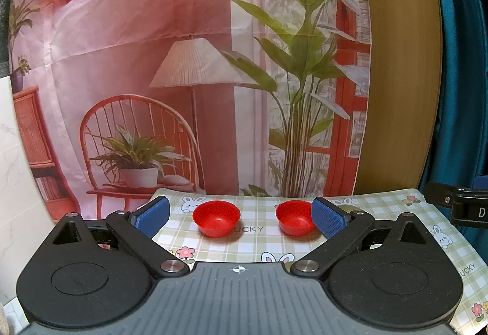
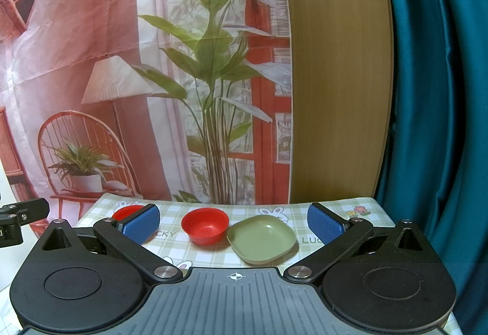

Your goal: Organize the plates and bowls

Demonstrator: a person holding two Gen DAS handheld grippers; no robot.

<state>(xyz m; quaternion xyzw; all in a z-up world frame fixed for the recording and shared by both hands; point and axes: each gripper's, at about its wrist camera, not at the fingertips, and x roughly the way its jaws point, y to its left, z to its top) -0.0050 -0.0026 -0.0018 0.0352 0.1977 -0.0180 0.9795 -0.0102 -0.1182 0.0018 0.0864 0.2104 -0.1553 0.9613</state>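
Note:
Two red bowls stand upright on the checked tablecloth. In the left wrist view the left bowl and the right bowl sit ahead, between my left gripper's open blue fingers; the right bowl is partly behind the right finger. In the right wrist view the right red bowl stands next to a green square plate, both ahead of my open, empty right gripper. The left red bowl is partly hidden behind its left finger.
The tablecloth with rabbit and flower prints covers a small table. A printed room backdrop hangs right behind it, with a wooden panel and teal curtain to the right. The other gripper's black body shows at the right edge.

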